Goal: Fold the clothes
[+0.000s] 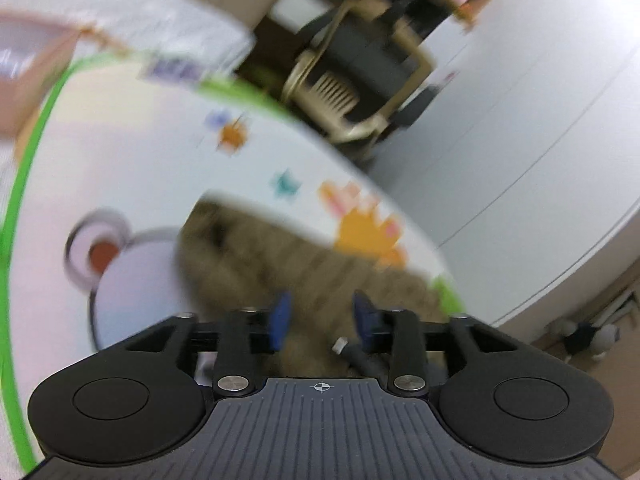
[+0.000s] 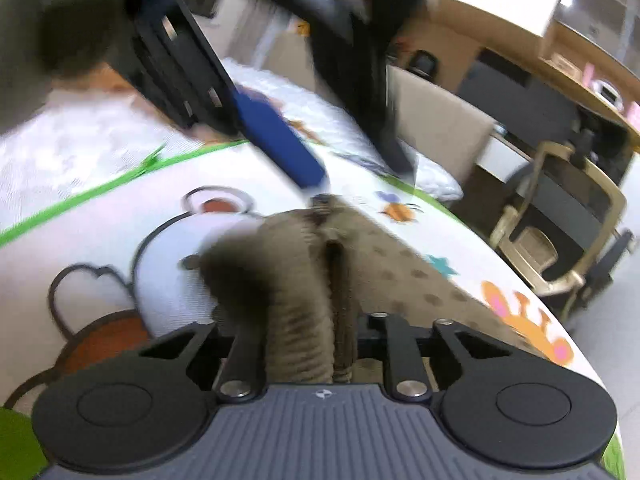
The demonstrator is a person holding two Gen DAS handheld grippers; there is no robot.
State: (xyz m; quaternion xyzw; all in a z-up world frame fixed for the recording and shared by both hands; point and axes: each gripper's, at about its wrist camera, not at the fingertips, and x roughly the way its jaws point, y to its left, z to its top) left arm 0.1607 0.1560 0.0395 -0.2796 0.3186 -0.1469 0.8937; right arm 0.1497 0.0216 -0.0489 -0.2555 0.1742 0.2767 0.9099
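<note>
R gripper [image 2: 316, 344]: fingers hidden under a thick bunch of the brown garment [image 2: 296, 280]; cloth runs straight up between the linkage arms, so judged clamped on it, though the pads themselves can't be seen; the garment's ribbed roll rises from the jaws and runs away from the cam toward a small dark tip at its far end; long axis roughly along the finger line, tilting slightly R.

L gripper [image 1: 320, 320]: blue fingers [image 1: 280, 320] apart, clear gap between them; brown cloth fills that gap and spreads ahead, but contact not readable, view smeared; a small grey rod w/ white tip lies just beside the R pad, identity unclear.

In R view the L gripper [image 2: 280, 140] comes down from above-left, its blue pad ending just above the garment's far tip; so L sits at the far end, R at the near end; cloth spans between the two.

Garment lies on the cartoon play mat [image 2: 100, 208], over the bear print, between bear and orange animal print; green mat border beyond it; tan chair [image 2: 560, 216] off the mat's R side.

Judgement: next fold turns on that near-far axis; L nearer the free end.
</note>
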